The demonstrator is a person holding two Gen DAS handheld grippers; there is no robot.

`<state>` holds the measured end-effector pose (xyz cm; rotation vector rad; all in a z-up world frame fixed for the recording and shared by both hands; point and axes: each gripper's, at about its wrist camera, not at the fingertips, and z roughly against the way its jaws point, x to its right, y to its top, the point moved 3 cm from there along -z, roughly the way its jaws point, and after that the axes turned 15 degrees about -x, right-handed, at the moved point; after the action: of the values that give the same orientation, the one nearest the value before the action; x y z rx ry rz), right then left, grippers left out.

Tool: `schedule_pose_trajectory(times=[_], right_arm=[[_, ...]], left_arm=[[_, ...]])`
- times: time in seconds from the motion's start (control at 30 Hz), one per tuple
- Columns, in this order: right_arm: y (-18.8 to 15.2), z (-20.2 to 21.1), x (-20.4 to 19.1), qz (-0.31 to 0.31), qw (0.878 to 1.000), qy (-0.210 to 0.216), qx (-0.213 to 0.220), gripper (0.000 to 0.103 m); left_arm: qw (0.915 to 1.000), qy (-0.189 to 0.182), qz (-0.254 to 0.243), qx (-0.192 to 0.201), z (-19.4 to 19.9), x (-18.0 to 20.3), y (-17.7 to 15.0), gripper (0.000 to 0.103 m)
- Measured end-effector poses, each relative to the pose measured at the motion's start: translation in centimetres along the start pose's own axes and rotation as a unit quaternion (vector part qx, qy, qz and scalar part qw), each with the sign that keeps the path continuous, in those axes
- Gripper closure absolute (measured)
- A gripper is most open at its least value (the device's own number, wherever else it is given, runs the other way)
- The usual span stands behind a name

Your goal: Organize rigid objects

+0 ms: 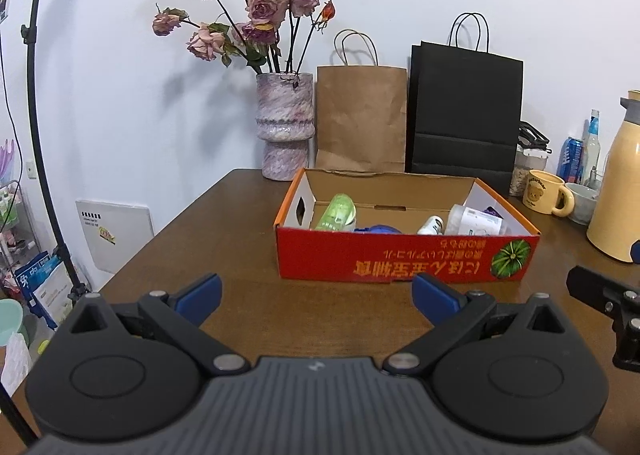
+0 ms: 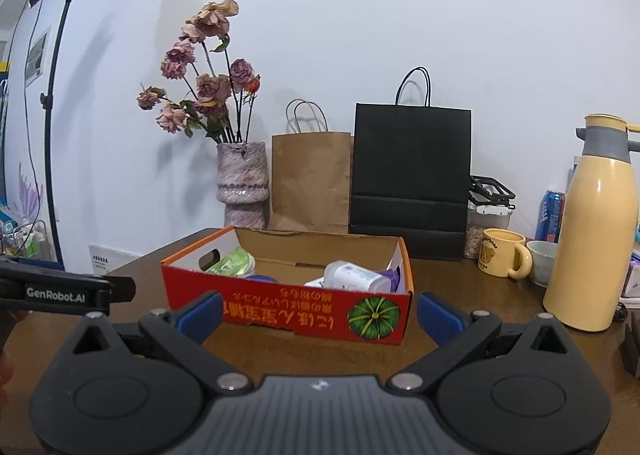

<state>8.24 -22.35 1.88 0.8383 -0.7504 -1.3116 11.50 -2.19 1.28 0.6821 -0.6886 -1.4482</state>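
Both grippers hover empty before the red cardboard box point(image 1: 404, 257) on the brown wooden table point(image 1: 224, 223).

The left gripper point(image 1: 316, 297) and right gripper point(image 2: 320, 315) each have blue-padded jaws spread wide, grasping nothing. Inside the box lie a green bottle point(image 1: 336, 213), a white jar point(image 1: 476, 221), a small white bottle point(image 1: 431, 225) and something blue point(image 1: 378, 229). Behind stand a vase of dried roses point(image 1: 285, 123), a brown paper bag point(image 1: 361, 119) and a black one point(image 1: 464, 115); right, a yellow mug point(image 2: 502, 258) and cream thermos point(image 2: 596, 231).

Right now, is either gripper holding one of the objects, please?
No: the left gripper and the right gripper both stand open and empty before the red box.
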Motion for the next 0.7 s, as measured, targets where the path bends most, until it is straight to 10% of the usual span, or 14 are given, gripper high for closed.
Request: schedule_pose_trajectory(times=[0.7], right_arm=[[-1.4,1.7,-0.8,0.003,1.000,0.003,-0.003,0.000]], left_arm=[[1.0000,-0.002,-0.002,0.000,1.5,-0.4,-1.8,0.000]])
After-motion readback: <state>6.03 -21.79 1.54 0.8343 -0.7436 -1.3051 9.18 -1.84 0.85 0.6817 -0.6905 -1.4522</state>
